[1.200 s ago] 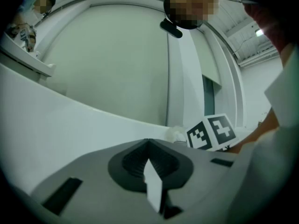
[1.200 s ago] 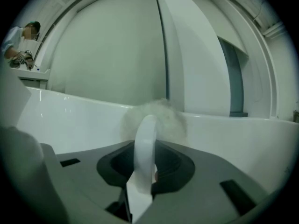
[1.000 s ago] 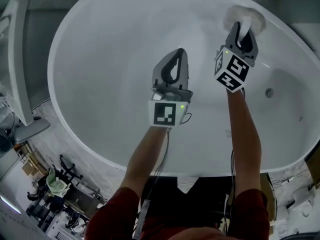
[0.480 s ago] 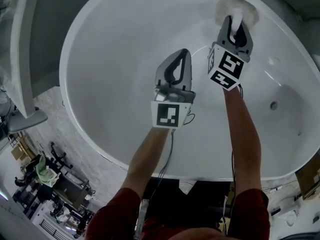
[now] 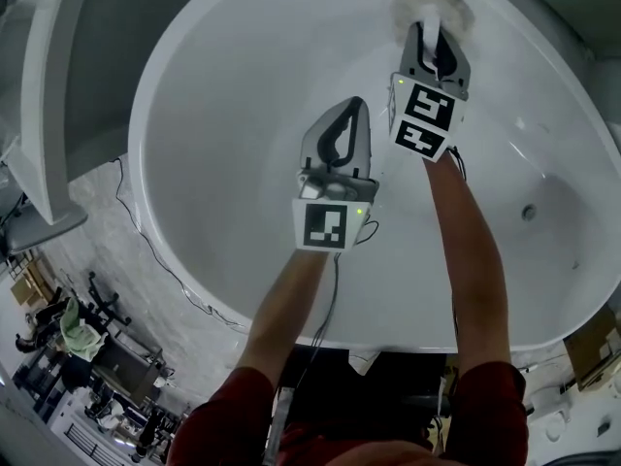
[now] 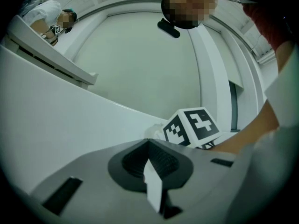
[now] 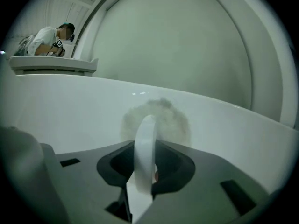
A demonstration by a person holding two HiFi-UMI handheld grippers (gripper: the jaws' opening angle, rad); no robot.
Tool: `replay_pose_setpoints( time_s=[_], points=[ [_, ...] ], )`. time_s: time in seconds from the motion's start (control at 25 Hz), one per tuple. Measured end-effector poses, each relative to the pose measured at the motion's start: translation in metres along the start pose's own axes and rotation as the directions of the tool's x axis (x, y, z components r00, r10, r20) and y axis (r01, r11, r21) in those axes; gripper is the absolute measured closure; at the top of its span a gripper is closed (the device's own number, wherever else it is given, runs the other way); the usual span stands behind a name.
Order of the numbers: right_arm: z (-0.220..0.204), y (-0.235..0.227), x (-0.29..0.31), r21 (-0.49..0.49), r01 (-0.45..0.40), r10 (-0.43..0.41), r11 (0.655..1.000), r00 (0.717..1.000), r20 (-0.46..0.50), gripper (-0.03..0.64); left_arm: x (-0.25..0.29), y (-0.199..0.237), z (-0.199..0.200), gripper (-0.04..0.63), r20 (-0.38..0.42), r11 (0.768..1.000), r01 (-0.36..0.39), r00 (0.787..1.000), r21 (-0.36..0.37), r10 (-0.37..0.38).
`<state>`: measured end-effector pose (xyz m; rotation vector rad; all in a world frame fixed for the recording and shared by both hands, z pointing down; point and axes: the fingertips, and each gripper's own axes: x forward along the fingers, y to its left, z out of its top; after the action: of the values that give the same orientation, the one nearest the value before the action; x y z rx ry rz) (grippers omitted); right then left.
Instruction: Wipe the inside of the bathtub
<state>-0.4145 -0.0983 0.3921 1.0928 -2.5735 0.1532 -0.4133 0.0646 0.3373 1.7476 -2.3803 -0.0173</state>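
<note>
Here, inside the white bathtub (image 5: 213, 115), the right gripper (image 5: 434, 45) has its jaws clamped on the white handle (image 7: 145, 143) of a fluffy round pad (image 5: 429, 6), which lies against the far wall near the rim. The left gripper (image 5: 340, 129) hovers nearer and to the left, jaws closed on nothing. A drain (image 5: 529, 213) sits at the right.

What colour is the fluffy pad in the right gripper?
White: the fluffy pad shows best in the head view.
</note>
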Motion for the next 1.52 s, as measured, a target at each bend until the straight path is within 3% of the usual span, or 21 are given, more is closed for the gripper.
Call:
replay_pose_setpoints(
  time_s=[0.36,0.56,0.72,0.88,1.0,1.24,1.52],
  points=[
    [0.001,0.007,-0.025,0.058,0.076,-0.076,0.995,0.997,0.0,0.522,-0.011,0.037,0.035,0.578,0.014,0.996,0.049,0.999,-0.073,-0.048],
    [0.032,0.004,-0.08,0.066,0.081,-0.083,0.994,0.996,0.018,0.522,-0.01,0.026,0.071,0.578,-0.013,0.992,0.12,0.993,-0.036,-0.121],
    [0.066,0.001,-0.141,0.086,0.076,-0.08,0.993,0.996,0.047,0.522,-0.014,0.004,0.11,0.58,-0.001,0.987,0.153,0.988,-0.039,-0.153],
    [0.103,-0.025,-0.217,0.103,0.085,-0.096,0.991,0.989,0.11,0.522,-0.031,-0.051,0.153,0.58,0.019,0.976,0.217,0.976,-0.019,-0.217],
    [0.127,-0.018,-0.294,0.069,0.114,-0.124,0.991,0.978,0.167,0.522,-0.083,-0.081,0.182,0.58,0.041,0.963,0.268,0.963,-0.005,-0.267],
    [0.103,0.065,-0.497,0.143,0.175,-0.204,0.974,0.953,0.224,0.522,-0.289,-0.089,0.181,0.58,0.05,0.934,0.353,0.933,0.057,-0.356],
    [0.152,0.048,-0.647,0.141,0.227,-0.257,0.964,0.932,0.257,0.522,-0.384,-0.161,0.238,0.58,0.047,0.909,0.41,0.909,0.072,-0.414]
  ],
)
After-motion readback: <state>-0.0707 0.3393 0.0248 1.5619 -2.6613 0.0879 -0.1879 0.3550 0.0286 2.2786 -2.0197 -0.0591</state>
